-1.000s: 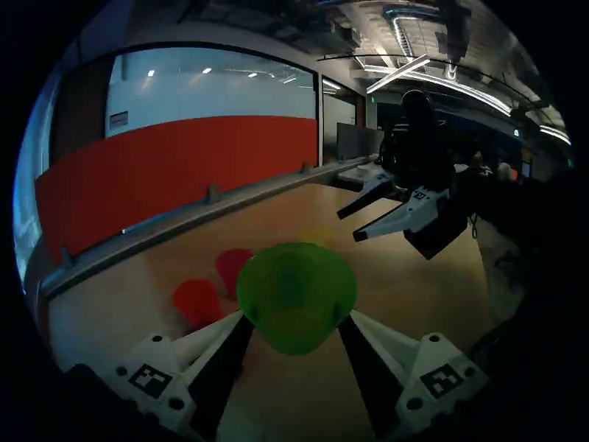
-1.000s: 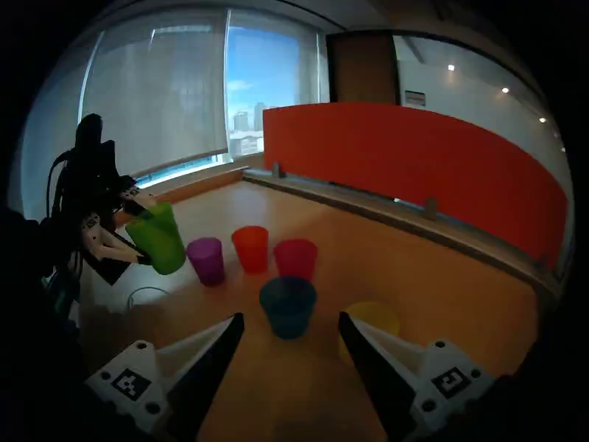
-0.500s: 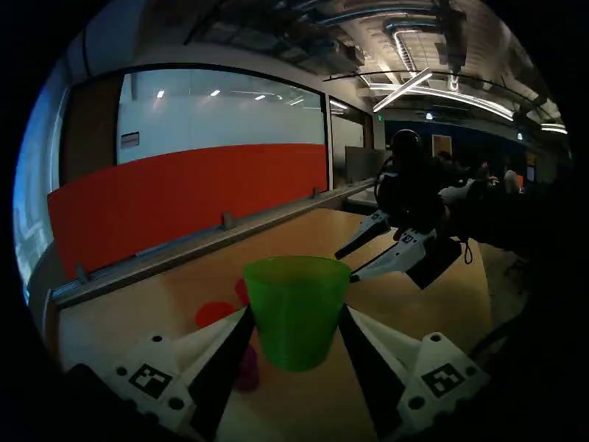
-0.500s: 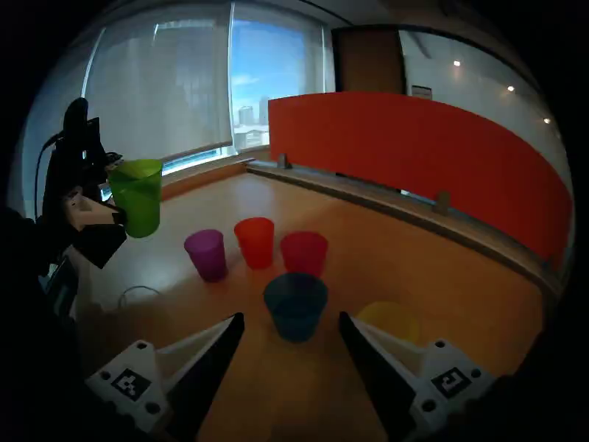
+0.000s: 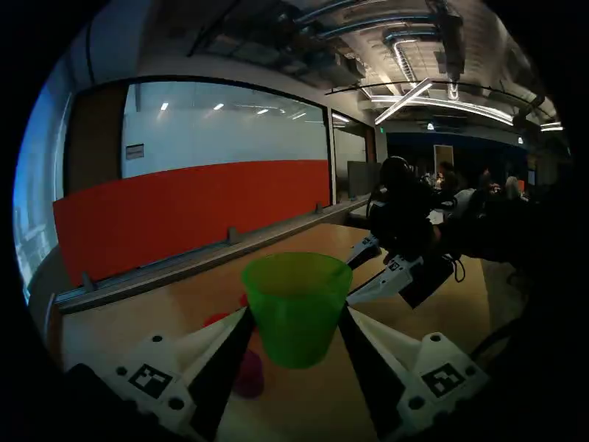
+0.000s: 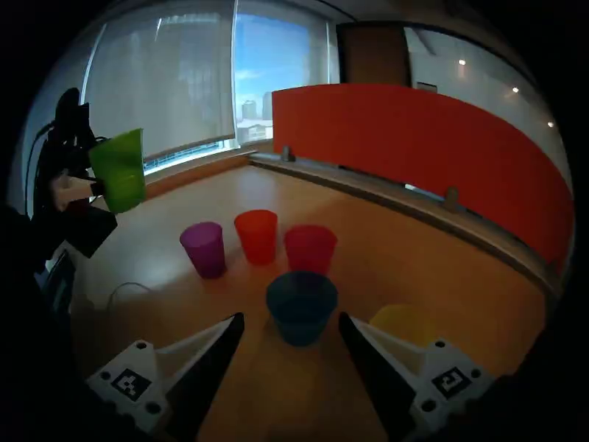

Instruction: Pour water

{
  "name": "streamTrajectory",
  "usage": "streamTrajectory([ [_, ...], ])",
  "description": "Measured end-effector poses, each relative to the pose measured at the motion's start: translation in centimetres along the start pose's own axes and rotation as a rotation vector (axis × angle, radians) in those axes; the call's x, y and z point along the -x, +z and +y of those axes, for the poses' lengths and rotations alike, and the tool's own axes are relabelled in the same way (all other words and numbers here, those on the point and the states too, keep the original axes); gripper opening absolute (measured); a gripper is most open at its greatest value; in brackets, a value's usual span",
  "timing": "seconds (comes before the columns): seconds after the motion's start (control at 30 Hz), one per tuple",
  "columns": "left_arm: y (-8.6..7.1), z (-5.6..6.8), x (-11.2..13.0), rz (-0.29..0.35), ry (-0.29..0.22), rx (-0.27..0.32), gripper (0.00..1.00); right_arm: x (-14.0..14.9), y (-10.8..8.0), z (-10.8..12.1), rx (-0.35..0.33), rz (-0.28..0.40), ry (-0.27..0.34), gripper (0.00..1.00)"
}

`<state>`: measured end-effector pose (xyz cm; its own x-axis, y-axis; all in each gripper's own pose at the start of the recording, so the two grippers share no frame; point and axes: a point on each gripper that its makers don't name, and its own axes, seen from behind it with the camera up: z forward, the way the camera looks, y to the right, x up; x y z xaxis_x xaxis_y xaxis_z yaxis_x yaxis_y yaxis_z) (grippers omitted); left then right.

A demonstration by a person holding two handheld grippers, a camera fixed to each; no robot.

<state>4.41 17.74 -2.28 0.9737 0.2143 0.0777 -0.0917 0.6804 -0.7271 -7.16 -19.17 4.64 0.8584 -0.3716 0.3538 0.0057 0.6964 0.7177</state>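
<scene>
Green cup point(image 5: 297, 309) is pinched by left claw point(image 5: 294, 315) at lower centre, held clear of counter point(image 6: 442, 272). Right claw point(image 6: 290, 318) is held spread, blue cup point(image 6: 301, 306) seen just ahead.

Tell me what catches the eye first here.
A bright green cup, clamped in the left gripper, hangs high above the wooden table. Ahead of the open right gripper, a purple cup, orange cup, red cup, blue cup and yellow cup cluster on it, a long red partition behind.
</scene>
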Motion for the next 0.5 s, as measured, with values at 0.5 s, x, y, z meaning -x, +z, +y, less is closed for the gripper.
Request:
streamTrajectory([
  [0.5, -0.9, -1.3, -0.7, 0.034, -0.016, -0.028, 0.8, 0.9, 2.7, 0.7, 0.02, -0.035, -0.028, 0.99],
])
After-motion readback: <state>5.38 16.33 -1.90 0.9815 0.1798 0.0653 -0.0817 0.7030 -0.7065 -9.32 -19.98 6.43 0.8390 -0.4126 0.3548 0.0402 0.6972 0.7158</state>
